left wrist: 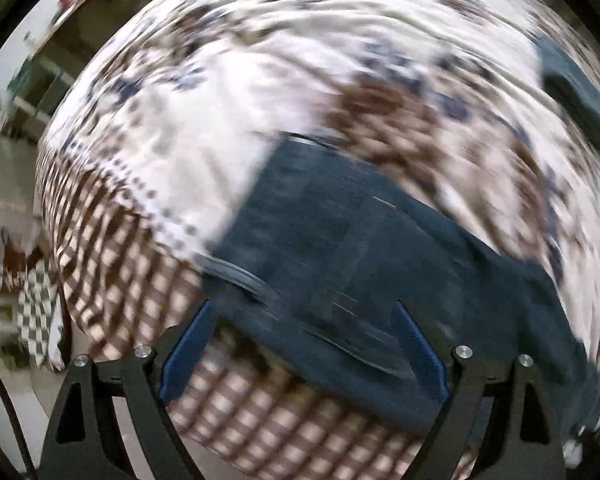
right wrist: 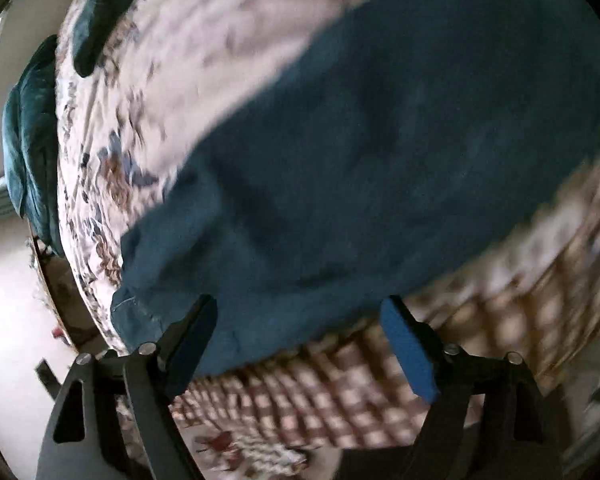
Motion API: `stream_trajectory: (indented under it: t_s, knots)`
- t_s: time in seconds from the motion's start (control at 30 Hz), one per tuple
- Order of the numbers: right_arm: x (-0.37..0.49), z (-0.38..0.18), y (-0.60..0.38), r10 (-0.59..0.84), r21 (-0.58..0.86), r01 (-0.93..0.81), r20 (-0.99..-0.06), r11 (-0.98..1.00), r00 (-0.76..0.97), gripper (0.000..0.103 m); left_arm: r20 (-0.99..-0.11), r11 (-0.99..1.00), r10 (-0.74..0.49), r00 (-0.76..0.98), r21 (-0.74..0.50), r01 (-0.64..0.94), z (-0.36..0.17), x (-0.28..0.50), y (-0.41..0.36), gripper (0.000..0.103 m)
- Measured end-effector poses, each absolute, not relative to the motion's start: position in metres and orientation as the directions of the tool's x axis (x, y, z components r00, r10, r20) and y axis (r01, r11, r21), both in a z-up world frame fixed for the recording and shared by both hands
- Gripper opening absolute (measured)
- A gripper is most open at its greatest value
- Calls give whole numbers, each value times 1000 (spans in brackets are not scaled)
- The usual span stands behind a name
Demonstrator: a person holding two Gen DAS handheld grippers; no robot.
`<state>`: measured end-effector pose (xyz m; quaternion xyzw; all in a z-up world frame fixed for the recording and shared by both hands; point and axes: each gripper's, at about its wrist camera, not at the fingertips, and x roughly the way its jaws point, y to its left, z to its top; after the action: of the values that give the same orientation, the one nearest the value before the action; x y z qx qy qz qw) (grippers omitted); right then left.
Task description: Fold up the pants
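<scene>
Dark blue pants [left wrist: 340, 248] lie on a bed with a white, brown and blue patterned cover [left wrist: 204, 92]. In the left wrist view my left gripper [left wrist: 304, 312] is open, its blue pads wide apart just above the near edge of the waistband end. In the right wrist view the pants [right wrist: 360, 152] stretch from lower left to upper right. My right gripper [right wrist: 300, 308] is open and empty over the near edge of the leg end. Both views are motion-blurred.
The bed's checked brown border [left wrist: 112, 264] runs along the near edge. A teal cushion or blanket [right wrist: 28, 148] lies at the far side of the bed, another teal item [left wrist: 576, 88] at the right. Floor [right wrist: 12, 320] shows beyond the bed edge.
</scene>
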<state>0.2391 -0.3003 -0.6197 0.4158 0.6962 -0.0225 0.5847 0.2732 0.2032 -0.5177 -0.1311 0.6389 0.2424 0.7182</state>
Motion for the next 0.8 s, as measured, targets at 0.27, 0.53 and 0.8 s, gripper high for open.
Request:
stream_trajectory:
  t_s: [0.27, 0.53, 0.8]
  knots:
    - [228, -662, -269, 519, 328, 697, -852, 637, -73, 46, -994, 857, 98, -49, 110, -504, -601, 294, 258, 90]
    - [229, -653, -254, 446, 310, 665, -894, 680, -39, 15, -983, 876, 181, 18, 153, -457, -596, 270, 248, 32]
    - [244, -634, -249, 451, 285, 557, -874, 780, -183, 42, -993, 877, 121, 7, 103, -468, -552, 264, 259, 38]
